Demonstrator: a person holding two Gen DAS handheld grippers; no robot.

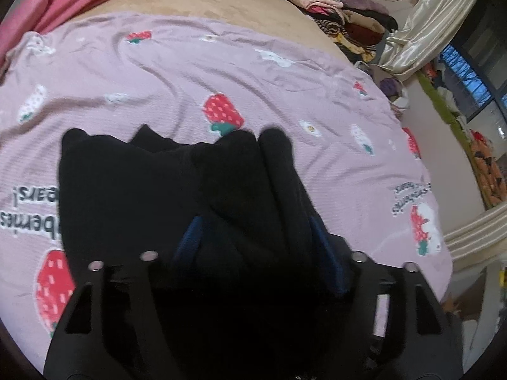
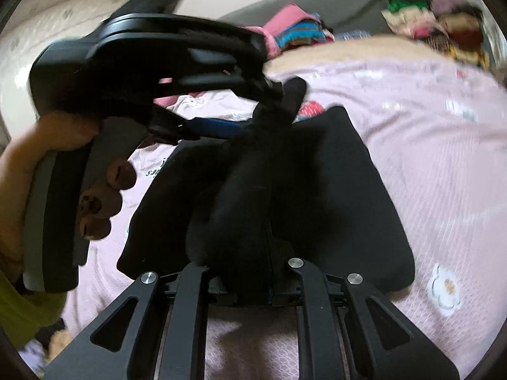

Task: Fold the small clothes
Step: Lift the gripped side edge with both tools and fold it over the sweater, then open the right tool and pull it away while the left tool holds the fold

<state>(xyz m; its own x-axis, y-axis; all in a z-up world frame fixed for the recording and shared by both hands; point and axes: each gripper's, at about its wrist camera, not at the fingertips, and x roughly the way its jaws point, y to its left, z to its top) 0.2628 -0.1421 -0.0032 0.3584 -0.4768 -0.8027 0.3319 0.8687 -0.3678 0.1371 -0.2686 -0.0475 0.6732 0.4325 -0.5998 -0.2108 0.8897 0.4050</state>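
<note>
bunched black garment [image 1: 177,190] on blanket [image 1: 285,88]

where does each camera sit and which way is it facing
Left wrist: sits on the left gripper, facing down its fingers at the black garment on the pink blanket; only gripper parts show.
Right wrist: sits on the right gripper, facing the same garment, the left gripper and the person's hand.
Shared: garment, blanket, clothes pile.

A pink strawberry-print blanket [image 1: 285,88] covers the bed, with stacked folded clothes [image 1: 336,9] beyond it.
</note>
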